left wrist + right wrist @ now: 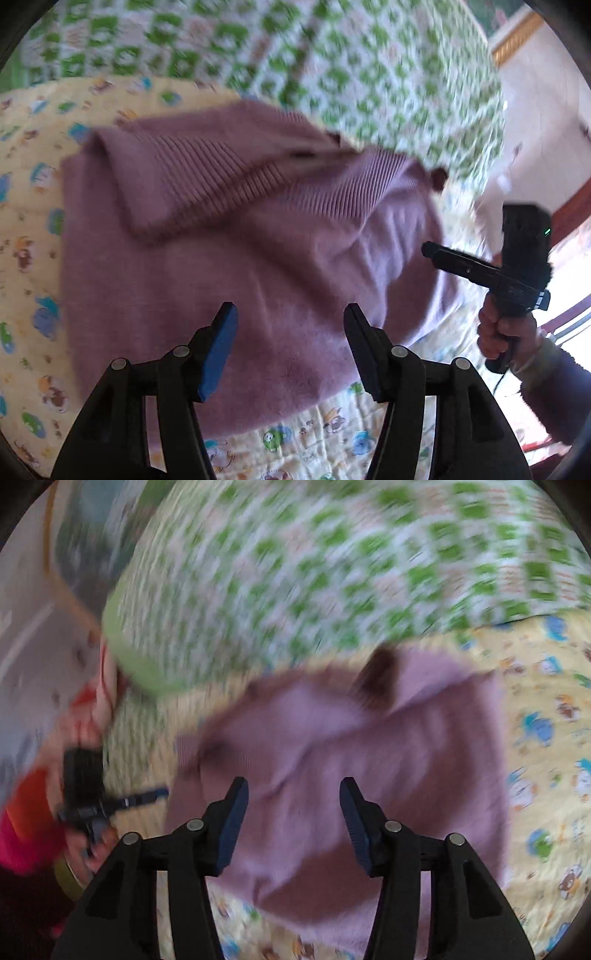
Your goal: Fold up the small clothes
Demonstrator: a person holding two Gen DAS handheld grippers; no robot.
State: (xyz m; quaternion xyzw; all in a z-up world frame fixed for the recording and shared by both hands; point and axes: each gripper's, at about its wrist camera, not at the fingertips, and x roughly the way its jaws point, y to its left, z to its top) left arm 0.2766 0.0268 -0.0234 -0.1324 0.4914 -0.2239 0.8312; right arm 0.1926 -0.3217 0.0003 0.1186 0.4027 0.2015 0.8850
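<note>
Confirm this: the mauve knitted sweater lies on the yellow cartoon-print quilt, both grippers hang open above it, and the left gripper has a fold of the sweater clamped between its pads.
Wrong on the clamp. In the left wrist view the left gripper stands open with nothing between its pads. The mauve knitted sweater does lie on the yellow cartoon-print quilt, and the right gripper is open too.

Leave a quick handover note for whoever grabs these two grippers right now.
Left gripper: open, empty, above the near part of the mauve sweater.
Right gripper: open, empty, also over the sweater.
Sweater lies on the yellow cartoon-print blanket, with the green checked quilt behind it.
Done: one ribbed part is folded over the body.
Left: remaining folds and squaring up; blur hides the edges, so check them first.
</note>
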